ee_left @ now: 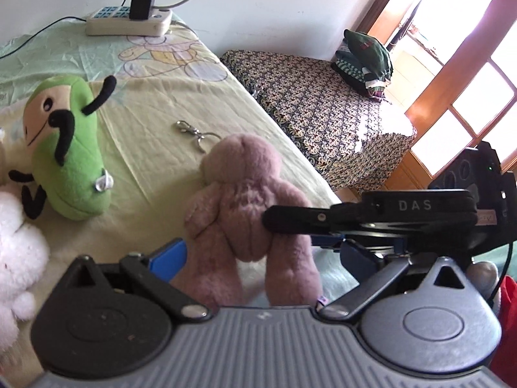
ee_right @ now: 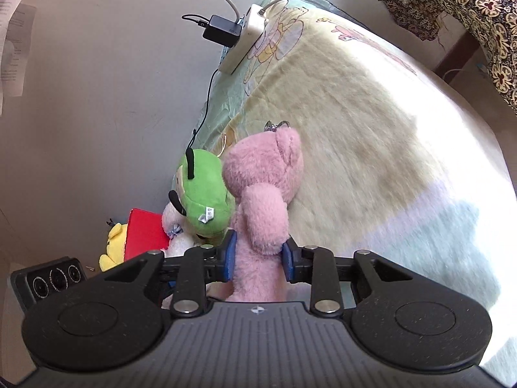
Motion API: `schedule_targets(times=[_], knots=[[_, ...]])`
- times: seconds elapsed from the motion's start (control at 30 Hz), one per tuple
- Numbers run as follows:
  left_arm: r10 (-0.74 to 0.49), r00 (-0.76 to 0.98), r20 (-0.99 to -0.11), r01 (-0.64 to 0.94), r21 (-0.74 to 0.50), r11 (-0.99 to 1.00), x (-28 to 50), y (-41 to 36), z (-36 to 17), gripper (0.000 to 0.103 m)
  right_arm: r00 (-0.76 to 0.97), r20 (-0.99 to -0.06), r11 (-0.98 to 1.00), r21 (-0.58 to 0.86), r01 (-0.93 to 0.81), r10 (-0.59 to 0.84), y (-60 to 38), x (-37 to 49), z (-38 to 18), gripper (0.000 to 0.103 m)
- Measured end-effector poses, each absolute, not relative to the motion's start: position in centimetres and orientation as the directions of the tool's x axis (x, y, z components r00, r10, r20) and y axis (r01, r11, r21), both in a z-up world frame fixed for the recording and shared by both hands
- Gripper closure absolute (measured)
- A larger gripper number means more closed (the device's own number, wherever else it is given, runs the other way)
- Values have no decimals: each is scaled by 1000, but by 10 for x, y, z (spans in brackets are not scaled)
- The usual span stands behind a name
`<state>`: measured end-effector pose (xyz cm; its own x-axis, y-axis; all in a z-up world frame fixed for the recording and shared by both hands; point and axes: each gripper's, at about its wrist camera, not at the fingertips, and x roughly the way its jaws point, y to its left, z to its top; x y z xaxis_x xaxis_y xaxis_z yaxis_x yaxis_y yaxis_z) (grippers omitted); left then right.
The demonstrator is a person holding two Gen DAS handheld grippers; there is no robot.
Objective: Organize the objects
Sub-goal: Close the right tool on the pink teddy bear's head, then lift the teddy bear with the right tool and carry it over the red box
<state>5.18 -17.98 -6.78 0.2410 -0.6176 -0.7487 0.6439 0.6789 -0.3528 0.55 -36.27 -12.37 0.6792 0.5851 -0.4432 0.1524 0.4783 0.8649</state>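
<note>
**Pink bear held over the bed**

I work above a bed (ee_left: 155, 148) spread with a pale yellow-green cartoon sheet. A white power strip (ee_left: 129, 21) with a black charger (ee_left: 143, 0) plugged in lies at its far end against a plain wall. Beyond the bed's edge stands a lower surface under a dark flowered cloth (ee_left: 323, 110), with folded clothes (ee_left: 365, 61) piled on it, and a wood-framed glass door (ee_left: 468, 74) lets in strong light.

My right gripper (ee_right: 258, 257) has its blue pads (ee_right: 230, 255) pressed into the pink bear (ee_right: 261, 200) at the waist, jaws narrowed onto the plush; the bear stands upright with its head away from me. My left gripper (ee_left: 258, 258) stands wide, one blue pad on either side of the bear's (ee_left: 248, 200) legs. I cannot tell whether either pad touches the fur.

The left view shows the right gripper (ee_left: 290, 223) coming in from the side to pinch the bear, a metal key clip (ee_left: 194, 132) on the sheet beyond its head, the green plush (ee_left: 69, 155) lying well to the left, and a white plush (ee_left: 16, 252) at the frame's edge. The right view alone shows the green plush (ee_right: 206, 200) just beside the bear, a pale plush (ee_right: 176, 236) under it, a red thing (ee_right: 145, 234) and a yellow plush (ee_right: 113, 249) near the wall, papers (ee_right: 14, 29) pinned on that wall, and the left gripper's camera block (ee_right: 48, 281).
</note>
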Motion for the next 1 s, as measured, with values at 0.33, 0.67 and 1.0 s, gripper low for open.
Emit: schedule_targets(times=[0.33,0.67,1.0], knots=[[-604,180,-776,668,-354,654,65,-198,-90,2,699,-457,544,831,115,550,-355,20,-123,58],[-625,166,-763,652,-390,650,65,-192,-89,8,689,-457,533,837,121,562,-346,23,-120,61],[-639,193,-745,618,-414,669,30,-151,-70,8,618,-482,598,801,24,621,-308,3,-88,62]])
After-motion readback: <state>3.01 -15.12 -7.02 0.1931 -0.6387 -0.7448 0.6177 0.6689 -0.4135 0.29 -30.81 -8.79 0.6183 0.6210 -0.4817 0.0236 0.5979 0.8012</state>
